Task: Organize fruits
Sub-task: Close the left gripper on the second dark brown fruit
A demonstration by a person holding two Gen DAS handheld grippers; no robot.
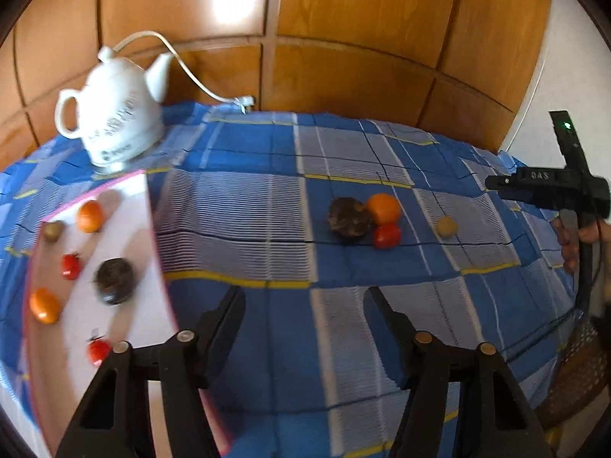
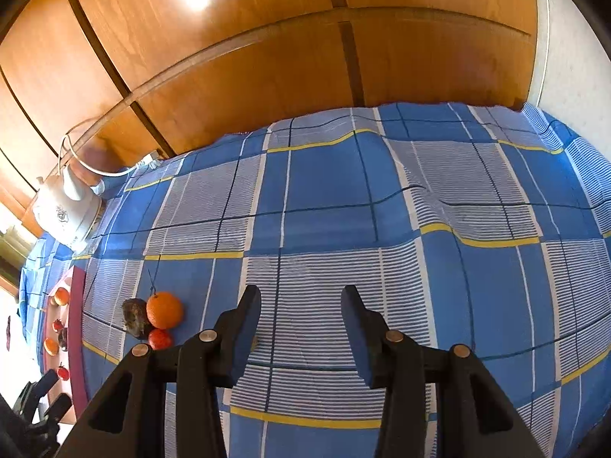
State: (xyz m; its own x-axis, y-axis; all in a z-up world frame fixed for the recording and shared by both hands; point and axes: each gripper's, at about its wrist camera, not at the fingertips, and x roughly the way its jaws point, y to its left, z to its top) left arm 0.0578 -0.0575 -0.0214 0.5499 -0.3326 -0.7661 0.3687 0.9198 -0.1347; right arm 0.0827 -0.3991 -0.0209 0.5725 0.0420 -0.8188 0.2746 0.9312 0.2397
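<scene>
On the blue checked cloth a dark brown fruit (image 1: 350,222), an orange (image 1: 383,208), a red tomato (image 1: 387,236) and a small tan fruit (image 1: 447,226) lie loose. The first three also show in the right wrist view: dark fruit (image 2: 134,316), orange (image 2: 164,310), tomato (image 2: 160,339). A white board with a pink edge (image 1: 126,221) holds oranges (image 1: 89,216), tomatoes (image 1: 71,266), a dark fruit (image 1: 115,281) and a small tan fruit (image 1: 53,230). My left gripper (image 1: 305,301) is open and empty, near the board's right edge. My right gripper (image 2: 301,305) is open and empty over the cloth, right of the loose fruit.
A white electric kettle (image 1: 114,114) with a cord stands at the back left by the wooden wall panels. The right gripper's body (image 1: 550,187) and the hand on it show at the right edge of the left wrist view. The cloth has wrinkles at the right (image 2: 450,210).
</scene>
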